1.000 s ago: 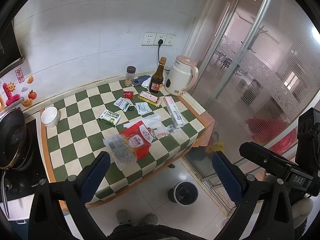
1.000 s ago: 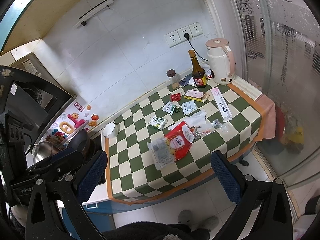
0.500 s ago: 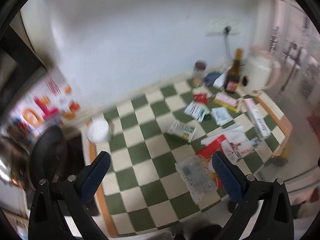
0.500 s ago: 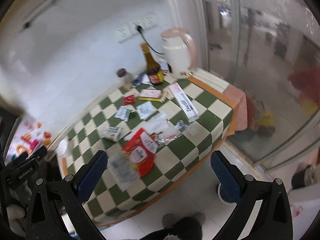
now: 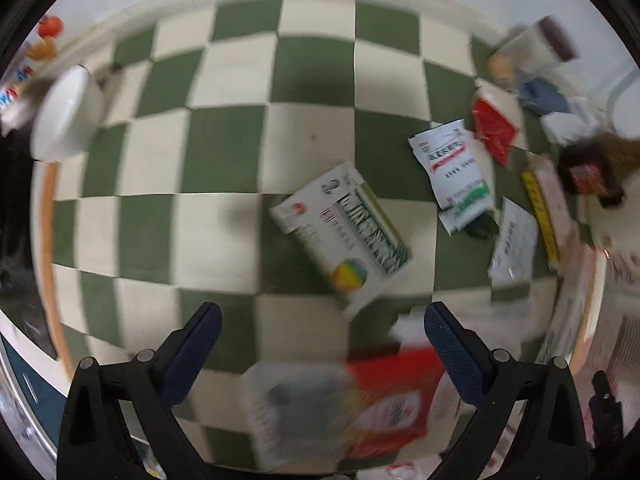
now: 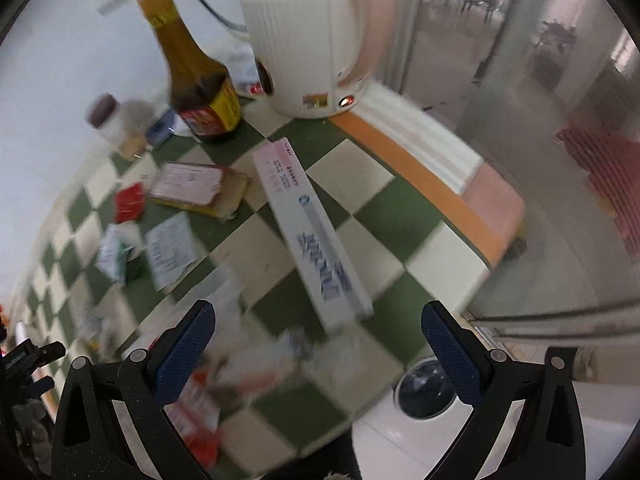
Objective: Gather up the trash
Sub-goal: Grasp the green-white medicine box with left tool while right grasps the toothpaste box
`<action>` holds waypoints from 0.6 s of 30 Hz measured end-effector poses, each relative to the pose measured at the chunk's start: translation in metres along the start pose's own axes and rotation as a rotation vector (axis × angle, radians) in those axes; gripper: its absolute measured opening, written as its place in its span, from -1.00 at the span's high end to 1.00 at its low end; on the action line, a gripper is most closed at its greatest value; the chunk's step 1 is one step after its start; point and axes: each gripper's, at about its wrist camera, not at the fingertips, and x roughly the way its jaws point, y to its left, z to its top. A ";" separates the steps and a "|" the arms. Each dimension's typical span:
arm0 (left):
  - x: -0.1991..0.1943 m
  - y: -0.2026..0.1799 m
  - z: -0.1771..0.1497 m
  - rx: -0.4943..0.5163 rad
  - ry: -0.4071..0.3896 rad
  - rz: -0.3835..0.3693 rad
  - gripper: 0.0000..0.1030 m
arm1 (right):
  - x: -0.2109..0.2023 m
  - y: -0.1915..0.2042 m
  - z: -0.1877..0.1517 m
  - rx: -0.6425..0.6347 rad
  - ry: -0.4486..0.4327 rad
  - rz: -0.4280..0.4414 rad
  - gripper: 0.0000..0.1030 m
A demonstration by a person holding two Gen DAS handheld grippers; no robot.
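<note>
My left gripper hangs over the middle of the green-and-white checked table, its blue-padded fingers wide apart and gripping nothing. Just ahead of it lies a green-and-white box, flat and angled across the squares. Only this view gives me the white bowl at the far left edge, and a close look at the white sachets and the small red packet to the right of the box. Under the fingers, badly blurred, I make out a clear plastic wrapper touching a red bag.

My right gripper is over the table's right end, fingers likewise spread and empty. Only here do I see the long white toothpaste box lying diagonally just in front of the gap, the white kettle standing at the back corner and the dark sauce bottle beside it. A pink-topped box sits left of the toothpaste box, close to its far end. The trash bin shows only in this view: on the floor below the table edge, partly hidden by the right finger. A brown-lidded jar appears in both views near the wall. The litter nearest this gripper is too smeared to identify.
</note>
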 end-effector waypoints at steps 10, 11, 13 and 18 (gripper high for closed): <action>0.044 -0.013 0.034 -0.143 0.078 0.014 -0.38 | 0.106 0.031 0.045 -0.125 0.161 -0.029 -0.52; 0.039 -0.017 0.032 -0.098 0.052 0.027 -0.37 | 0.110 0.031 0.045 -0.134 0.175 -0.026 -0.32; 0.029 -0.029 0.026 0.030 -0.004 0.104 -0.37 | 0.117 0.029 0.044 -0.150 0.185 -0.026 -0.03; 0.019 -0.051 0.002 0.317 -0.070 0.265 -0.38 | 0.121 0.012 0.034 -0.162 0.200 0.006 -0.02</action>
